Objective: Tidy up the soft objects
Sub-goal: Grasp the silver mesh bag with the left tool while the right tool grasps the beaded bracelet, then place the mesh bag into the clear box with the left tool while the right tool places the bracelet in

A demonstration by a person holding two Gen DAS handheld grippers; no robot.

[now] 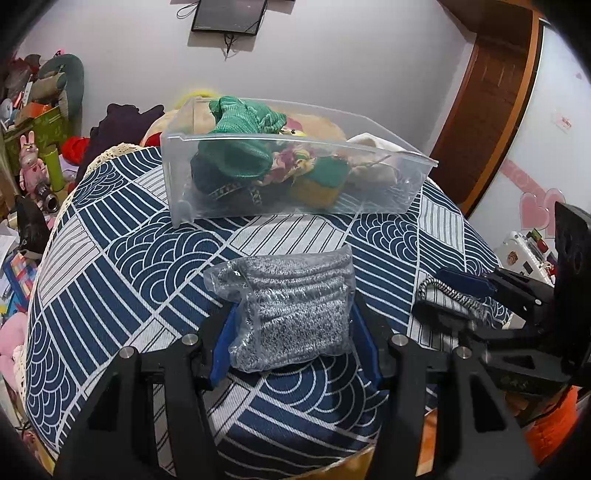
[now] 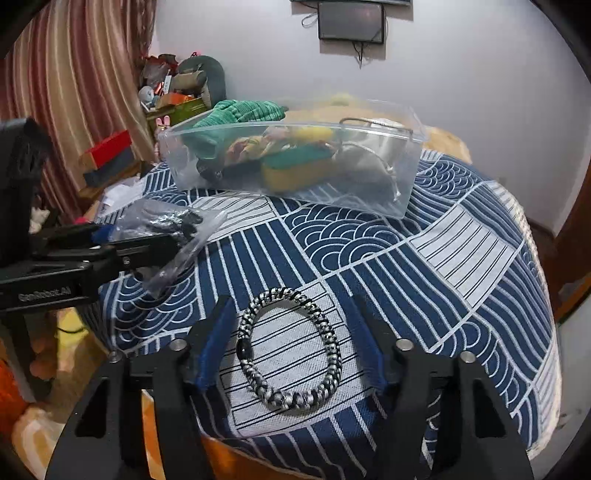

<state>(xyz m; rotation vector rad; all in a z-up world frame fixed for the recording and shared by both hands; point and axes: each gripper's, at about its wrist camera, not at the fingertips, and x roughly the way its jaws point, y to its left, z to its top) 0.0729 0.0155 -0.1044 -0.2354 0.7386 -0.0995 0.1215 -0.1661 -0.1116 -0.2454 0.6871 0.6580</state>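
A grey knitted item in a clear plastic bag [image 1: 291, 310] lies on the blue-and-white patterned cloth [image 1: 147, 258]. My left gripper [image 1: 291, 332] is open, its blue pads on either side of the bag, which also shows in the right wrist view [image 2: 170, 229]. A black-and-white braided ring [image 2: 290, 349] lies flat between the open blue pads of my right gripper [image 2: 291, 347]; the ring also shows in the left wrist view [image 1: 450, 295]. A clear plastic bin [image 1: 369, 147] farther back holds green cloth [image 1: 240, 122], a yellow-green sponge [image 1: 321, 181] and other soft items.
The cloth-covered surface curves down at its edges. Clutter, boxes and toys [image 1: 33, 147] stand to the left. A wooden door frame [image 1: 491, 110] is at the right. A dark framed panel [image 2: 351, 20] hangs on the back wall.
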